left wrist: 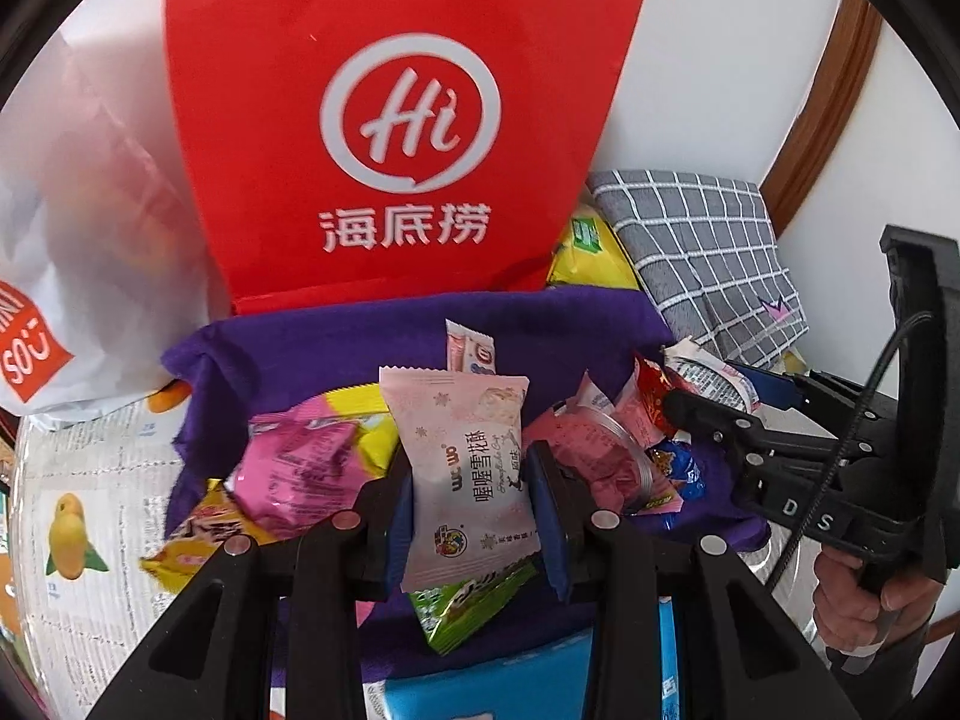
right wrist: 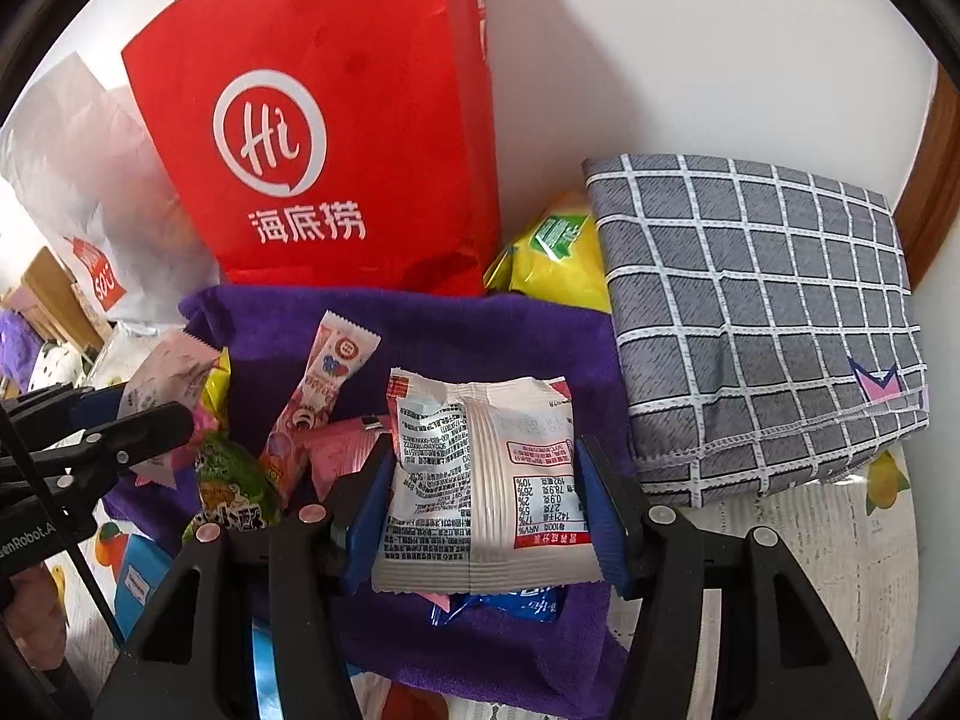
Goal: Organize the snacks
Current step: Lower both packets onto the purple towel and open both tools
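Note:
My left gripper (left wrist: 474, 504) is shut on a pale pink snack packet (left wrist: 465, 468), held upright above a purple cloth (left wrist: 336, 348) strewn with several snacks. My right gripper (right wrist: 483, 510) is shut on a white packet (right wrist: 480, 480) with its printed back facing the camera. In the left wrist view the right gripper (left wrist: 690, 396) comes in from the right with the white packet (left wrist: 708, 372). In the right wrist view the left gripper (right wrist: 156, 420) enters from the left carrying the pink packet (right wrist: 162, 384). A pink stick snack (right wrist: 324, 384) and a green packet (right wrist: 234, 480) lie on the cloth.
A red paper bag (left wrist: 384, 120) stands behind the cloth, with a white plastic bag (left wrist: 72, 252) to its left. A folded grey checked cloth (right wrist: 762, 312) lies at the right, a yellow snack bag (right wrist: 558, 258) beside it. A blue box (left wrist: 528, 684) sits near the front edge.

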Available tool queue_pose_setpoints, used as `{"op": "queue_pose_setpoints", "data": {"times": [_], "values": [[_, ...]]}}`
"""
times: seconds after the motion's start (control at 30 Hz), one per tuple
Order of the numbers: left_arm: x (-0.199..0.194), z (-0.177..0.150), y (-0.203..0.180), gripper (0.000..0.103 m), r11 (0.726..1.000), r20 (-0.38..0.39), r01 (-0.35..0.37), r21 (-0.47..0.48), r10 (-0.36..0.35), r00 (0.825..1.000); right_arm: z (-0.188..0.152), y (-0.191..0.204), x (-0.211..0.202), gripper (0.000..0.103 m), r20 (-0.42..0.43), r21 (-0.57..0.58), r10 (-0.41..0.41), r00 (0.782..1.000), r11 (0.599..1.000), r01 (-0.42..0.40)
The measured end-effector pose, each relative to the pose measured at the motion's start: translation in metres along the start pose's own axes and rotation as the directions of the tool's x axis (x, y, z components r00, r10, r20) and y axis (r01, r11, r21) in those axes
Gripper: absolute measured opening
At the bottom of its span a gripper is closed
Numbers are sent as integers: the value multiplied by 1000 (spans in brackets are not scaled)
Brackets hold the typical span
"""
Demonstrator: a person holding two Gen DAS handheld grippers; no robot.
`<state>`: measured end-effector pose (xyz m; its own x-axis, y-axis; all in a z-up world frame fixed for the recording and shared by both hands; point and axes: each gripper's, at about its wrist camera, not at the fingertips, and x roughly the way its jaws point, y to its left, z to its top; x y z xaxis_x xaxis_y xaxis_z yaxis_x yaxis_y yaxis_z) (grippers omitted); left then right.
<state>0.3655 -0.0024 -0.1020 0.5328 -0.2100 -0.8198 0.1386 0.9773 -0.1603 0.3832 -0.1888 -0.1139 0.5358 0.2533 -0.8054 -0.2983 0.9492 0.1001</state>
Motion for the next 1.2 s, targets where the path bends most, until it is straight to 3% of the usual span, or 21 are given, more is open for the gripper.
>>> {"op": "queue_pose_setpoints", "data": {"times": [0.13, 0.77, 1.2], "values": [[12, 0, -1, 34, 1000, -22, 7, 3, -7, 1000, -1, 1, 6, 58, -21, 8, 39, 999, 999, -39], [49, 1, 2, 34, 1000, -78, 12, -23, -14, 997, -5, 1, 26, 58, -60, 7, 9, 998, 1000, -9], [50, 1, 4, 36, 999, -88, 30, -31, -32, 996, -8, 2, 37, 58, -77, -14, -25, 997, 1000, 24]]}}
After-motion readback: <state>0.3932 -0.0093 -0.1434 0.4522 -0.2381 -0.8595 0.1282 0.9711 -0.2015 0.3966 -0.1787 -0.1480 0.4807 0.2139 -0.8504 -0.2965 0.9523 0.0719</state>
